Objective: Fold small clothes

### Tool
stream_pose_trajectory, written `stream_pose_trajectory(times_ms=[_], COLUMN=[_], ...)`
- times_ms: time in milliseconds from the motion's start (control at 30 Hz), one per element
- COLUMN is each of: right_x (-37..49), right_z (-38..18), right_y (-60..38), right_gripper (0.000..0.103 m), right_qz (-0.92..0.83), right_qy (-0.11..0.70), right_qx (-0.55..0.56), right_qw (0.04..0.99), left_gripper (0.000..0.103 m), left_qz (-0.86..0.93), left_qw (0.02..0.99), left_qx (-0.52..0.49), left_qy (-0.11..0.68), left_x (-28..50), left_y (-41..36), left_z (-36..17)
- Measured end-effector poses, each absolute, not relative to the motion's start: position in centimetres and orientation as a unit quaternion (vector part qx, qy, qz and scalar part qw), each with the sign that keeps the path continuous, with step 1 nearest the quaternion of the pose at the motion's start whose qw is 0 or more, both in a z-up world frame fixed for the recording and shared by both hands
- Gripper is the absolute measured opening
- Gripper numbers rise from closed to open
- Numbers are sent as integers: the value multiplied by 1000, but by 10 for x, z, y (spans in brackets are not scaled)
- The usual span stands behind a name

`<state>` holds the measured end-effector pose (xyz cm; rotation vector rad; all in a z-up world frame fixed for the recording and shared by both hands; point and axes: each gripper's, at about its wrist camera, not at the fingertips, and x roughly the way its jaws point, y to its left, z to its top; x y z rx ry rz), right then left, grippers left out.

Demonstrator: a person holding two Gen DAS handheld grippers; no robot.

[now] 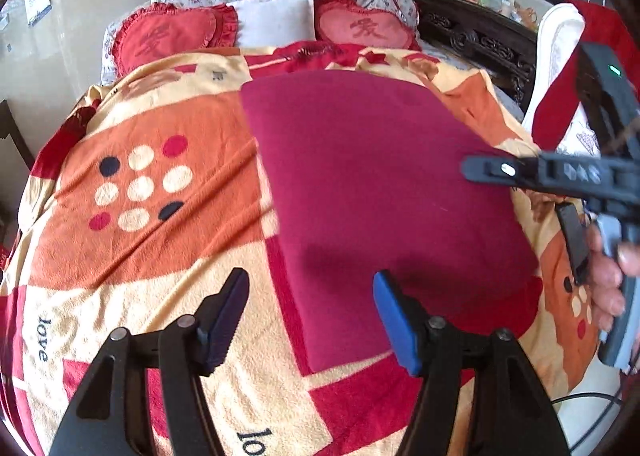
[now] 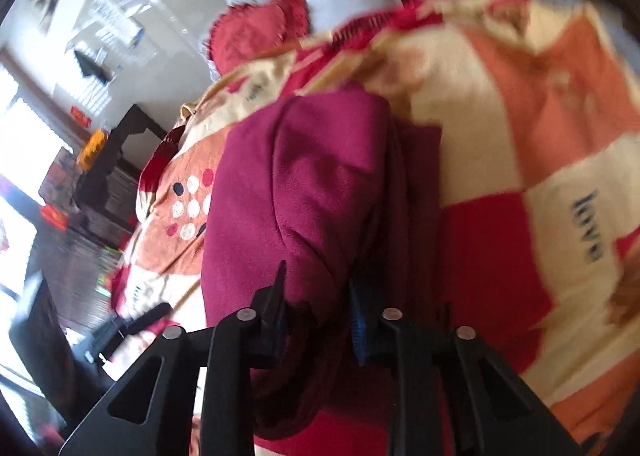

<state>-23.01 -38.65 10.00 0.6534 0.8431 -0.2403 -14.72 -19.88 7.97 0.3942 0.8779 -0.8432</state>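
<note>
A dark red cloth (image 1: 372, 184) lies flat as a folded rectangle on the patterned bedspread (image 1: 132, 252). My left gripper (image 1: 310, 316) is open and empty, hovering over the cloth's near left corner. My right gripper (image 1: 480, 170) shows at the cloth's right edge in the left wrist view, held by a hand. In the blurred right wrist view the right gripper (image 2: 318, 308) is shut on a bunched edge of the red cloth (image 2: 304, 184).
Two red heart pillows (image 1: 168, 36) and a white pillow (image 1: 276, 20) lie at the head of the bed. A dark carved headboard (image 1: 476, 36) and a white and red chair (image 1: 568, 68) stand at the right. Dark furniture (image 2: 108, 172) stands left of the bed.
</note>
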Motion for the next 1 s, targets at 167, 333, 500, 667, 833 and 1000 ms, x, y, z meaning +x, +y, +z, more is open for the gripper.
stream_pose_trajectory(times_ms=[167,333,500,667,833,1000], right_x=[-234,-232,-238,-203,-163,-171], right_z=[86,79,115,129,96,66], right_y=[-387,-395,-390,-384,-395,-433], right_gripper=[4,17,17,17,13,0], right_qz=[-152,-166,-184,-171,-188,-187], right_qy=[431,427,377,363,406,392], right_qx=[277,303,297,261,226,316], right_qw=[845,835,858,878,865,844], left_gripper=[72,72,72,76,78,80], left_qz=[-378,-370,-368,-359,-362,-364], left_qw=[798,799,809,820,819,819], left_qx=[188,181,184,171,175,178], left_qy=[429,439,419,412,409,407], left_x=[-139,-136,-134,-121,-119,-119], left_y=[-212,-212,-217,-231,-242,-246], left_z=[59,53,61,65,63,61])
